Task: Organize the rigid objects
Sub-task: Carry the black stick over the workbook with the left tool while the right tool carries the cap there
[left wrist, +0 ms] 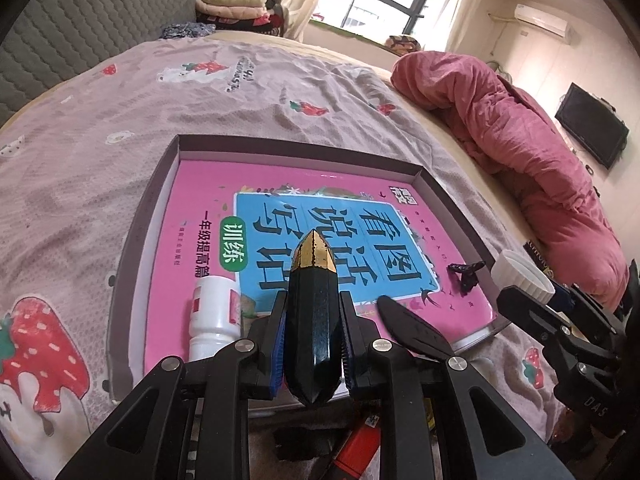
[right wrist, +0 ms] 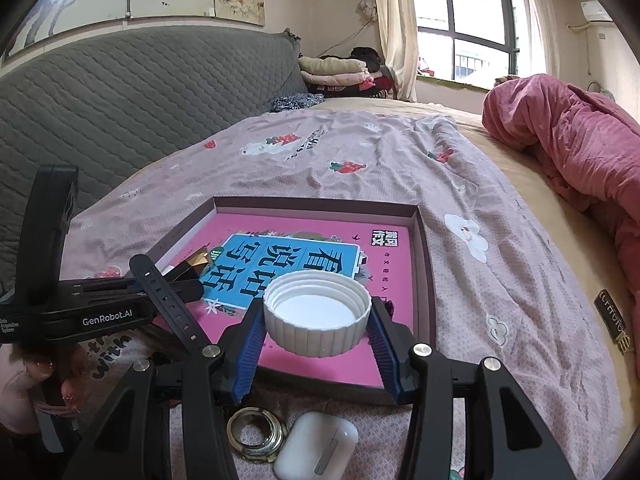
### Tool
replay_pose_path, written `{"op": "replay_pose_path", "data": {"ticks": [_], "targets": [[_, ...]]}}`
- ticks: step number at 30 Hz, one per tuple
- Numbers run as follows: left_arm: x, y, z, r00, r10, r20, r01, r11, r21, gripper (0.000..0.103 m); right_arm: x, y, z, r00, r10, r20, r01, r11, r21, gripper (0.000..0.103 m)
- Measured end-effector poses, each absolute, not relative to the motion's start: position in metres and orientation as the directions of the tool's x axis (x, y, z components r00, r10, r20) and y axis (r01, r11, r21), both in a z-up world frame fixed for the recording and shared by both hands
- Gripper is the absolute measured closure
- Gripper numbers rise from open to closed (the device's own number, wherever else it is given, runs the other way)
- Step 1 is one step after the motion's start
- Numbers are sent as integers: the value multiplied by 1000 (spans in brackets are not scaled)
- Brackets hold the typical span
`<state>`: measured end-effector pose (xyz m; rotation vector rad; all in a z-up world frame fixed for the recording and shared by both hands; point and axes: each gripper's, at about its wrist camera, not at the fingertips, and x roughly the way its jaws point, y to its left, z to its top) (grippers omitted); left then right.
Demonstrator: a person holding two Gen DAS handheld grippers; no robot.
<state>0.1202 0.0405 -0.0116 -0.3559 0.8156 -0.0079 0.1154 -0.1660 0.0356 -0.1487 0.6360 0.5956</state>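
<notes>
My left gripper (left wrist: 313, 320) is shut on a dark faceted tube with a gold tip (left wrist: 314, 300), held above the near edge of a shallow brown box tray (left wrist: 120, 280) lined with a pink book (left wrist: 200, 196). A white bottle (left wrist: 214, 316) lies in the tray's near left part, and a small dark hair clip (left wrist: 466, 274) lies at its right. A black strap (left wrist: 412, 334) rests over the near edge. My right gripper (right wrist: 316, 322) is shut on a white ribbed cap (right wrist: 316, 316), open side up, over the tray's (right wrist: 424, 272) near part. The left gripper (right wrist: 120, 308) shows at the left of the right wrist view.
On the strawberry-print bedspread (right wrist: 360, 168) near the tray lie a brass ring (right wrist: 256, 434), a white earbud case (right wrist: 316, 448) and a dark labelled tag (right wrist: 614, 320). A pink quilt (left wrist: 520, 152) is heaped at the right. A grey headboard (right wrist: 120, 100) stands behind.
</notes>
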Motion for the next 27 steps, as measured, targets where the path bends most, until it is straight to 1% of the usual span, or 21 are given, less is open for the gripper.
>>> {"op": "replay_pose_path", "data": {"ticks": [19, 27], "targets": [[134, 40, -23, 659, -178, -730, -125, 932, -340, 80, 127, -150, 18, 597, 466, -653, -582, 812, 48, 53], [137, 40, -26, 651, -187, -736, -123, 930, -345, 80, 134, -149, 9, 564, 467, -680, -580, 811, 76, 53]]}}
